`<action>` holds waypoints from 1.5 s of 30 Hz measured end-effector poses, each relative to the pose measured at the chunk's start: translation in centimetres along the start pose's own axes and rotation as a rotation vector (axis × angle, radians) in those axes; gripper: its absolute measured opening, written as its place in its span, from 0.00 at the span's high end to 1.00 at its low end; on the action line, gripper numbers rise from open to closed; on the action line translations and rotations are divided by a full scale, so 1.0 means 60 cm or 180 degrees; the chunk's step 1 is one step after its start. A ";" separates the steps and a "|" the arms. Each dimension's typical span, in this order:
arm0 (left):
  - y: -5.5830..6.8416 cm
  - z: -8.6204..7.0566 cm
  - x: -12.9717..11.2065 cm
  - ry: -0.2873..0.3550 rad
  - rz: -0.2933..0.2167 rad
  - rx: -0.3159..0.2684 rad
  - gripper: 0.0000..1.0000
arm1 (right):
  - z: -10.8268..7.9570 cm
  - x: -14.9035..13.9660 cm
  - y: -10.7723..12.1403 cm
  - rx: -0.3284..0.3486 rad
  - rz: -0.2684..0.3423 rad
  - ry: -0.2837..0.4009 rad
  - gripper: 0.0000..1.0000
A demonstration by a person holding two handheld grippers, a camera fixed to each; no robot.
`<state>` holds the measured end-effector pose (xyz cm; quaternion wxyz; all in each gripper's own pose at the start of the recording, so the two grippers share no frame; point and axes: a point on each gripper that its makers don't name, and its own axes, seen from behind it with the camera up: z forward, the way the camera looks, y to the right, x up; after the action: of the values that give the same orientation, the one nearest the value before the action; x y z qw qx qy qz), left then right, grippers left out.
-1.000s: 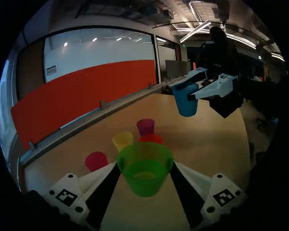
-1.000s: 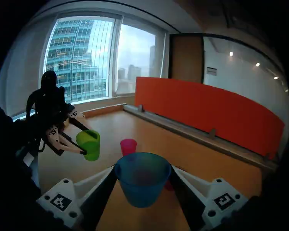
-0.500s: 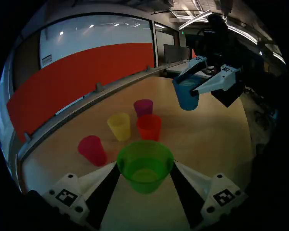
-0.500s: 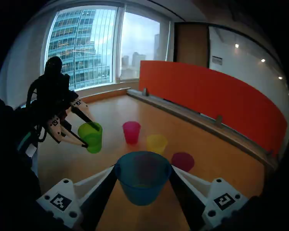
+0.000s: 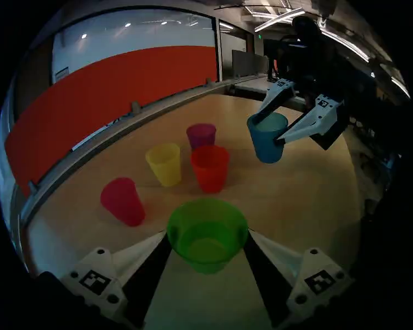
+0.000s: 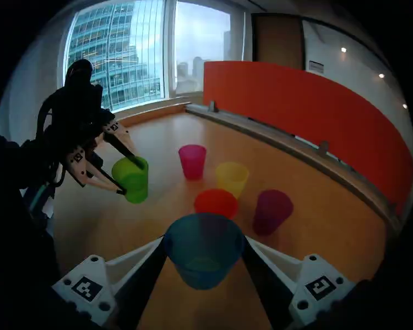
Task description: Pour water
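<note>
**Cups come down over table ahead of pour**

Left gripper view: the left gripper (image 5: 206, 235) clamps a green cup (image 5: 207, 234) upright between both fingers. Over the past second the camera has dipped. A pink cup (image 5: 123, 201), yellow cup (image 5: 164, 163), orange cup (image 5: 210, 168) and purple cup (image 5: 201, 135) now stand in full view on the table (image 5: 316, 181), clustered beyond the green rim. Farther off, the right gripper (image 5: 267, 130) pinches a blue cup (image 5: 267, 138), also upright. It has come lower and nearer, and a pale surface inside may be water. The two held cups are well apart and neither is tipped, so the pour is judged not yet begun.

Right gripper view: the blue cup sits squeezed between both fingers at bottom centre, with the orange cup just beyond it. The green cup hangs to the left in the other gripper, held by a person (image 6: 69, 121) in dark clothing. Bare tabletop lies between the green cup and the cluster. A raised rail (image 6: 294, 146) under the orange partition (image 6: 327, 110) closes the table's far edge. Bringing the rims together probably means moving on the near side of the standing cups or above them.
</note>
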<state>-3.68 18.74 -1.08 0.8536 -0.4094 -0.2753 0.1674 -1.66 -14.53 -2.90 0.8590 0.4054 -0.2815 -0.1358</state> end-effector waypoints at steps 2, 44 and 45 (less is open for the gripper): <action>0.000 0.005 -0.003 -0.0023 -0.0004 -0.0014 0.14 | 0.005 -0.008 0.001 -0.0001 0.0001 -0.0032 0.07; -0.006 0.036 -0.073 -0.0203 -0.0197 -0.0100 0.14 | 0.052 -0.098 0.000 -0.0020 0.0006 -0.0341 0.07; -0.006 0.035 -0.073 -0.0201 -0.0200 -0.0098 0.14 | 0.052 -0.099 0.000 -0.0025 0.0004 -0.0343 0.07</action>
<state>-8.41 17.55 -1.17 0.8429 -0.4082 -0.3174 0.1490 -8.29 -13.74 -3.49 0.8443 0.3940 -0.3271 -0.1580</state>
